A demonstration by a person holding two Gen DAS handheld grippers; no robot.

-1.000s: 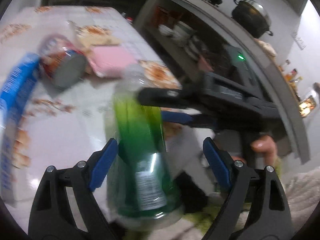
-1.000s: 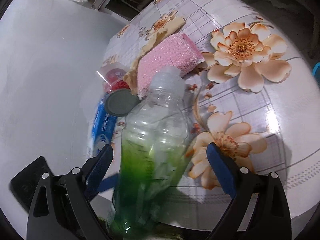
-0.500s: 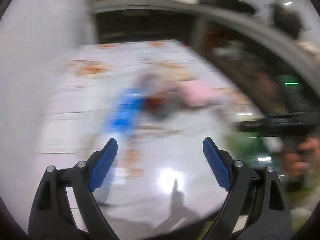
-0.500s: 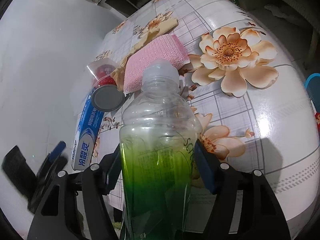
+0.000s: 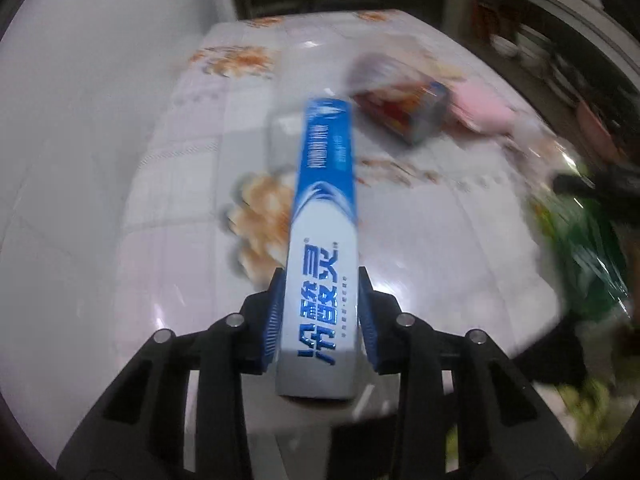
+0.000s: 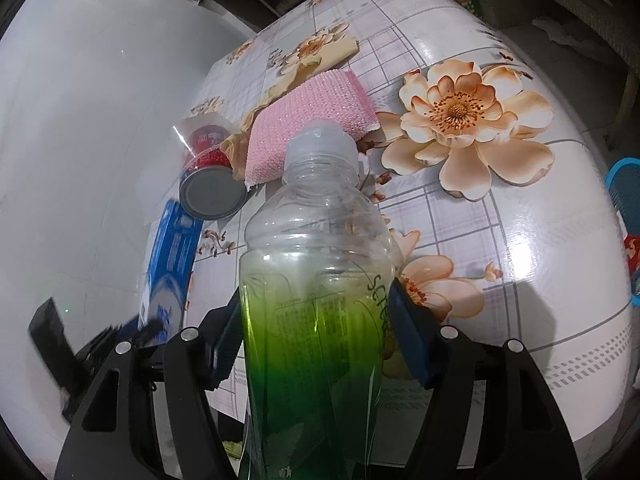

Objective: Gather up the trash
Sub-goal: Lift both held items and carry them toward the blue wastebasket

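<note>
A blue and white toothpaste box (image 5: 324, 200) lies lengthwise on the flowered table (image 5: 180, 240). My left gripper (image 5: 320, 280) is closing on the box's near end, its blue pads against both long sides. In the right wrist view the same box (image 6: 172, 256) shows at the left. My right gripper (image 6: 316, 304) is shut on a clear plastic bottle (image 6: 316, 240) with a green lower half, held upright above the table's near edge. In the left wrist view that bottle (image 5: 588, 252) is a green blur at the right.
A tipped red can (image 6: 210, 184) and a pink sponge (image 6: 308, 120) lie beyond the box, with a yellow cloth (image 6: 320, 56) behind them. A white wall runs along the table's left side. A blue basket (image 6: 626, 200) sits off the right edge.
My left gripper has let go of the bottle, swung left to the toothpaste box and closed around it. The right gripper has shut on the bottle and holds it upright.
</note>
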